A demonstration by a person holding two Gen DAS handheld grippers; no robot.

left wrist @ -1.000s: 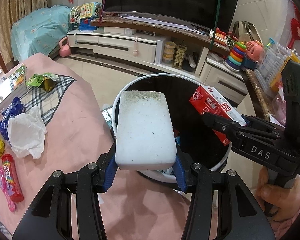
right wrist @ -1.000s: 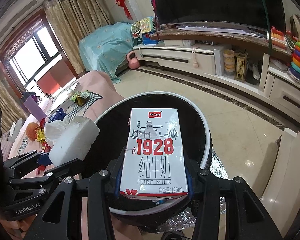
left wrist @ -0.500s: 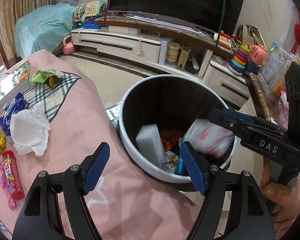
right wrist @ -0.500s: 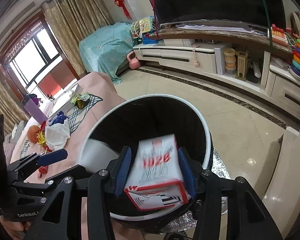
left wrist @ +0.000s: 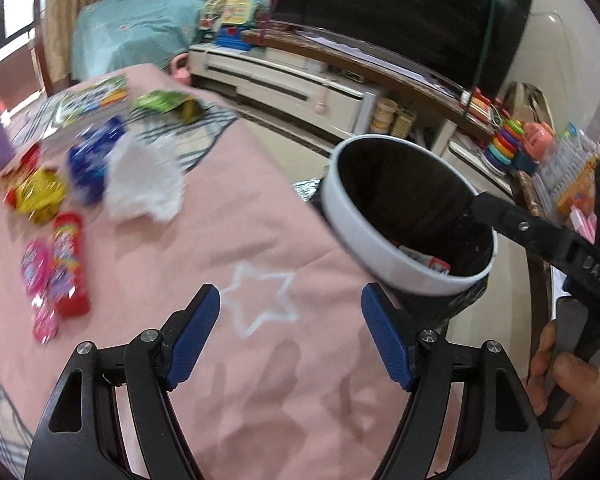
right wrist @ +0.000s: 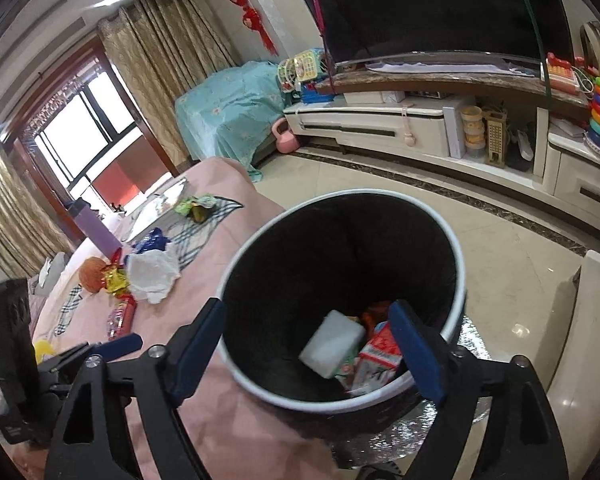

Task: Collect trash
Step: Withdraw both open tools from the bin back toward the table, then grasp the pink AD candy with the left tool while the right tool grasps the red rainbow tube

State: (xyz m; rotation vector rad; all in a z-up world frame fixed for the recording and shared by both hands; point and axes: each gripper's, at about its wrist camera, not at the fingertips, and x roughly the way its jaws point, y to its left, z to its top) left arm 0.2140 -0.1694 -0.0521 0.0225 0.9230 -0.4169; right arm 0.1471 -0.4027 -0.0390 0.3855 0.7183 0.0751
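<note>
A black bin with a white rim stands by the pink table's edge; it also shows in the left wrist view. Inside lie a white foam block and a red and white milk carton. My right gripper is open and empty above the bin's near rim. My left gripper is open and empty over the pink tablecloth, left of the bin. Trash lies on the table: a crumpled white tissue, blue wrapper, yellow wrapper, red tube, pink packet.
A green snack bag and a booklet lie at the table's far end. A TV cabinet with toys runs along the back wall. Tiled floor lies beyond the bin. A purple bottle stands far left.
Both grippers opened and dropped their loads: the foam block and the milk carton now lie in the bin. My left gripper has swung left, over the table.
</note>
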